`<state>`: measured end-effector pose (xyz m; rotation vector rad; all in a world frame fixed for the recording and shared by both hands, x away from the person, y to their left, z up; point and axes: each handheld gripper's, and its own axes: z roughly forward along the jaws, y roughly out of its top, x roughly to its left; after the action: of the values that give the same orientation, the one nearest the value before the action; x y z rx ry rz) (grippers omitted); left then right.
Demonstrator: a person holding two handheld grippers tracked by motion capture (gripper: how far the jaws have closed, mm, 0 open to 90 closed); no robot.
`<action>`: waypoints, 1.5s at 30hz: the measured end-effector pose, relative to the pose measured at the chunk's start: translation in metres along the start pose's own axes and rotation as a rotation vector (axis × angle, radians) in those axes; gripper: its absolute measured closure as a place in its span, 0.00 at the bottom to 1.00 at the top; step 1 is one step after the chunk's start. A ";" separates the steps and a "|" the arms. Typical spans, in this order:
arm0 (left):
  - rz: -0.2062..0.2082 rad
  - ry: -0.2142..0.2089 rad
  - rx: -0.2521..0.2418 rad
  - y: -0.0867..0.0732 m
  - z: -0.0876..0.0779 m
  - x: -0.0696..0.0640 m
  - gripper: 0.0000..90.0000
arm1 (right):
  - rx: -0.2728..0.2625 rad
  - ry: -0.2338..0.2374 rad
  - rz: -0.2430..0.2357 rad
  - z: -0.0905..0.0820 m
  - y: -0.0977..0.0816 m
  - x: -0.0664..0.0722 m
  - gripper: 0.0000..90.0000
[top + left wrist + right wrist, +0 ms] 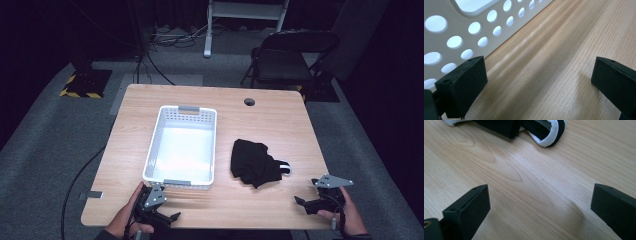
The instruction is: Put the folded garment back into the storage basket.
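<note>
My left gripper (172, 217) rests low at the near edge of the desk (280, 120), its jaws spread wide and holding nothing, just beside the near wall of the white basket (182, 181). My right gripper (298, 201) sits at the near right, jaws likewise wide apart and bare. The black garment (252, 161) with white trim lies crumpled on the desk right of the basket, near my right jaws but not touching them.
</note>
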<state>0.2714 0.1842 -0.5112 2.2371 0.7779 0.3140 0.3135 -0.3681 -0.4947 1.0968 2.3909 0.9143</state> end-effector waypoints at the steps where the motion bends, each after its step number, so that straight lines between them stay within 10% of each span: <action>1: 0.000 0.000 0.000 0.000 0.000 0.000 0.00 | 0.003 -0.004 -0.001 -0.001 0.001 0.000 0.03; 45: -0.001 0.000 0.000 0.000 0.000 0.000 0.00 | -0.032 -0.034 -0.069 -0.006 0.033 0.011 0.04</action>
<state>0.2714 0.1842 -0.5112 2.2363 0.7786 0.3137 0.3211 -0.3453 -0.4683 1.0037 2.3625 0.9002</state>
